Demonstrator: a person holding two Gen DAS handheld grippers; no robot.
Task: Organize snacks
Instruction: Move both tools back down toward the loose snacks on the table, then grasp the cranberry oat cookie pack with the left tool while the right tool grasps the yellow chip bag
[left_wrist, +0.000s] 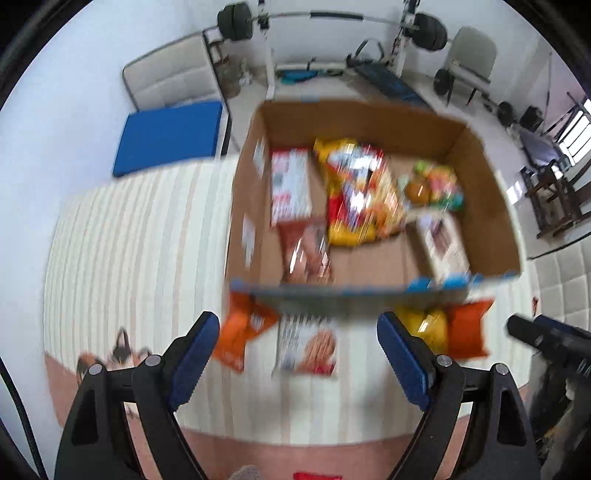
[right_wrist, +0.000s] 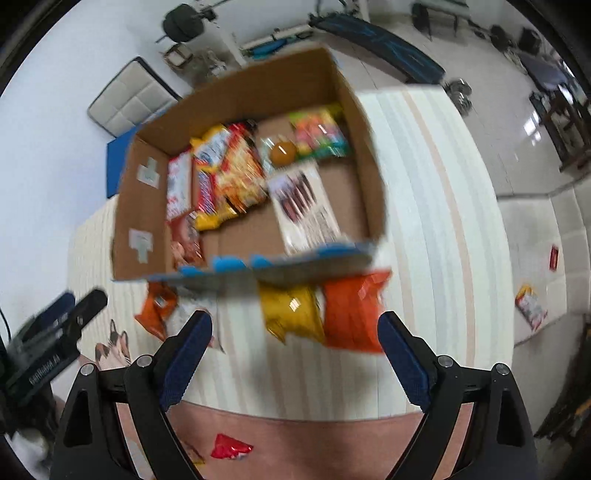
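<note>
**A:** So you're between picks right now, I reckon. Both sets of jaws stand wide apart with nothing in them: the left gripper (left_wrist: 297, 339) hangs over the near edge of the cardboard box (left_wrist: 369, 118), the right gripper (right_wrist: 295, 339) a bit further right. The box sits on the striped bed (left_wrist: 140, 240) and already has a fair pile inside, a yellow bag (left_wrist: 354, 206) in the middle, a white-and-red pack (left_wrist: 290, 184) on the left, colourful sweets (right_wrist: 319, 134) at the far right.

**B:** What's left outside then?

**A:** Four things just in front of the near wall of the box: an orange pouch (left_wrist: 242, 332) on the left, a white biscuit box (left_wrist: 308, 343) beside it, then a yellow packet (right_wrist: 290, 312) and an orange packet (right_wrist: 352, 312) lying side by side on the right. Everything's pretty blurred, so I can't read labels.

**B:** Next move?

**A:** My guess: you drop your left jaws over the biscuit box and your right over the yellow or orange packet. They're touching, so come down on an outer edge or you'll pinch both. There's free floor in the near-middle of the box to put them.
</note>
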